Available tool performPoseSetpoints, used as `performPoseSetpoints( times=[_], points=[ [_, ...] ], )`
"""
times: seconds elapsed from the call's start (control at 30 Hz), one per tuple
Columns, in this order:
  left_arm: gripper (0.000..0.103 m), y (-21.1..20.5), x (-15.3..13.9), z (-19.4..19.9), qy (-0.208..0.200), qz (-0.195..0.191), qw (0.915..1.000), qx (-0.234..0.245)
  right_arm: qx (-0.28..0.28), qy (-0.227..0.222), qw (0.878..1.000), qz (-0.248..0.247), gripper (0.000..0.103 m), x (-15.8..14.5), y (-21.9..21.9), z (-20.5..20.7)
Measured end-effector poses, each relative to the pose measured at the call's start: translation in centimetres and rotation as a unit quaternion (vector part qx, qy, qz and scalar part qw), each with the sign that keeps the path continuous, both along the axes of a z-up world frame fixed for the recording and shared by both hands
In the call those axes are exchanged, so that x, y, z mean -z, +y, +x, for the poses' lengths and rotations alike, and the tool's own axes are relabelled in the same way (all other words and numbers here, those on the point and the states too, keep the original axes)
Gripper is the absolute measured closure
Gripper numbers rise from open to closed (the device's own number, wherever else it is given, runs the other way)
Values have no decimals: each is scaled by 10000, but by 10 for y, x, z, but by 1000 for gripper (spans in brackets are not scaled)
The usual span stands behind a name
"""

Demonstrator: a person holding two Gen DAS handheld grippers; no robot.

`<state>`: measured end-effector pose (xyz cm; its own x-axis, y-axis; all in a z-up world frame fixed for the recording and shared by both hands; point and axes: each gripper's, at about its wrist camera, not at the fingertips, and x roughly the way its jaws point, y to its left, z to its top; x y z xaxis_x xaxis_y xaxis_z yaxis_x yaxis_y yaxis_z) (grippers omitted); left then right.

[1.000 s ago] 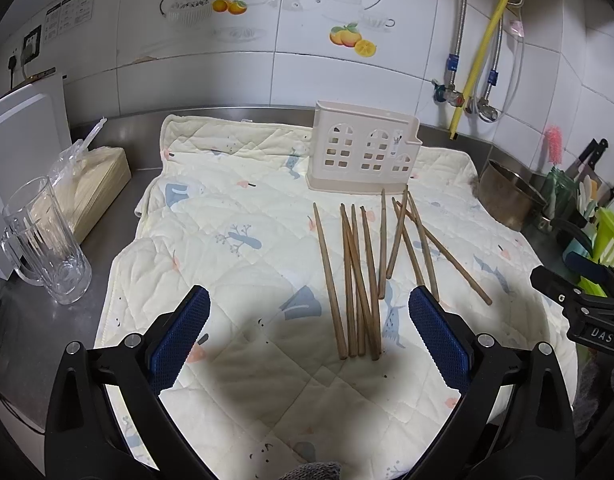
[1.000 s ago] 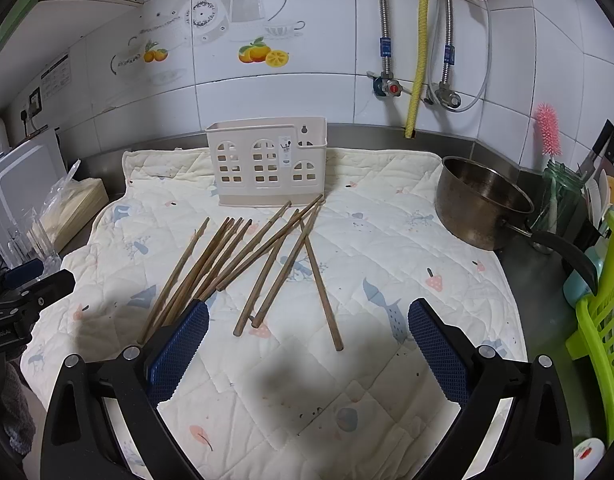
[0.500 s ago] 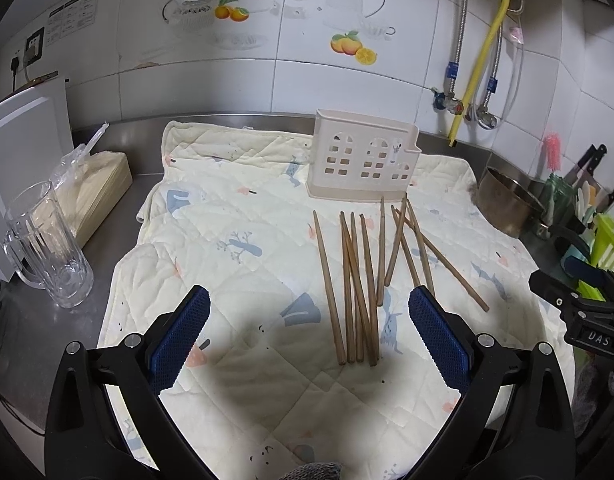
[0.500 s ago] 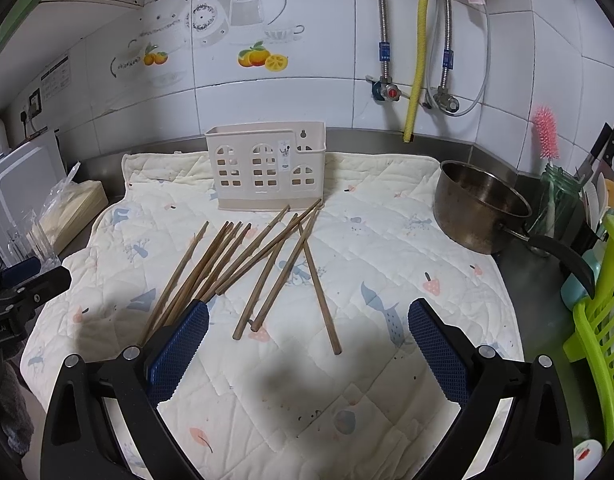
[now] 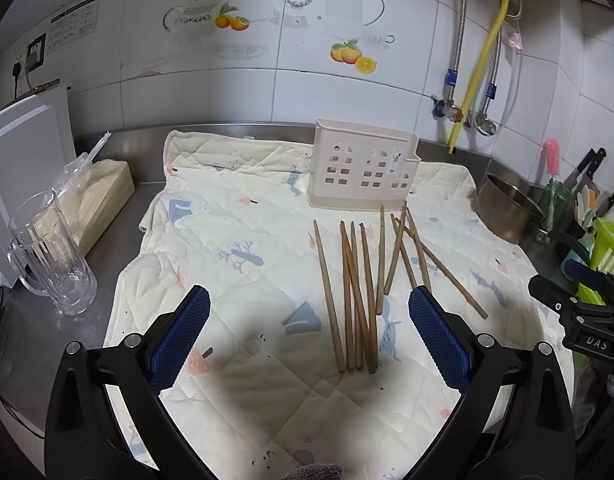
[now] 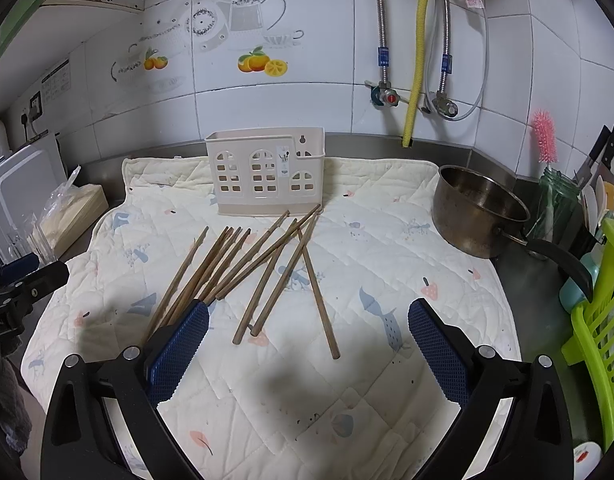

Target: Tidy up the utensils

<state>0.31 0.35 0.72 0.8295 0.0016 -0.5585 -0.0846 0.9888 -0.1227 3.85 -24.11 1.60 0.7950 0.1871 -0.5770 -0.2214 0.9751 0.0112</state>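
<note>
Several brown wooden chopsticks (image 5: 361, 292) lie scattered on a cream quilted mat (image 5: 235, 264); they also show in the right wrist view (image 6: 263, 268). A beige perforated plastic utensil holder (image 5: 365, 170) stands upright at the mat's back, also in the right wrist view (image 6: 267, 170). My left gripper (image 5: 309, 344) is open and empty, held above the mat's front, left of the chopsticks. My right gripper (image 6: 307, 354) is open and empty above the mat's front, near the chopsticks' near ends.
A clear glass mug (image 5: 53, 256) and a wrapped tissue pack (image 5: 99, 196) sit left of the mat. A steel saucepan (image 6: 481, 210) sits right of it. A green dish rack (image 6: 599, 320), knives and a pink brush (image 6: 544, 136) stand at the far right.
Both grippers have drawn back and risen slightly, so the chopsticks and holder appear a little farther away. Both stay open and nothing on the mat has moved.
</note>
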Motion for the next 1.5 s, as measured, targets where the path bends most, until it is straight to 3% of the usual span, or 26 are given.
performPoseSetpoints(
  times=[0.47, 1.03, 1.1, 1.27, 1.5],
  points=[
    [5, 6, 2, 1, 39, -16, 10000, -58, 87, 1, 10000, -45, 6, 3, -3, 4],
    [6, 16, 17, 9, 183, -180, 9996, -98, -47, 286, 9996, 8, 8, 38, 1, 23],
    [6, 17, 19, 11, 196, -194, 9996, -109, -86, 355, 9993, 65, 16, 42, -1, 27],
    [7, 19, 25, 14, 253, -221, 9994, -92, -107, 543, 9983, 175, 22, 53, -5, 41],
    [21, 20, 34, 20, 387, -260, 9989, -58, -155, 657, 9973, 296, 35, 59, 0, 57]
  ],
)
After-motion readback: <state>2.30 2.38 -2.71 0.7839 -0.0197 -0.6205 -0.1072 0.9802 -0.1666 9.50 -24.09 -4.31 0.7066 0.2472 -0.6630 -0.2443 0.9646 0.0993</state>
